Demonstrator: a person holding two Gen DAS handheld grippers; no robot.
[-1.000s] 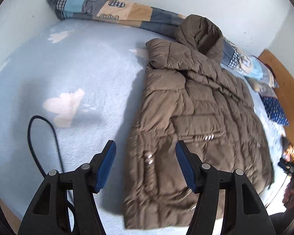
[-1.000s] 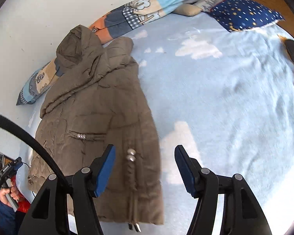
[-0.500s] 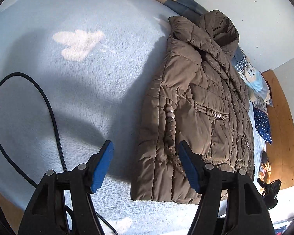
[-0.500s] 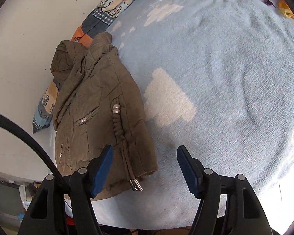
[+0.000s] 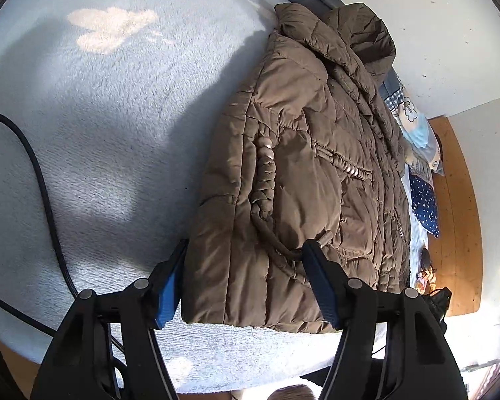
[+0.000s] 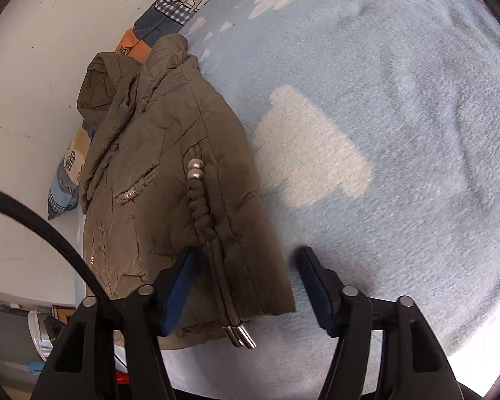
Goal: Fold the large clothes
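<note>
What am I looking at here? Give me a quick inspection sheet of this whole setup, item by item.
Surface: light blue fleece blanket with pale cloud patches, on a bed.
Job's things: brown hooded puffer jacket, lying flat, hood toward the wall.
Clutter: patchwork pillow; star-print navy pillow.
Grippers: left gripper closing around the jacket's hem corner; right gripper closing, the opposite hem corner and metal-tipped drawstrings between its jaws.
Cables: black cable across the blanket.
Surroundings: white wall; wooden floor.
</note>
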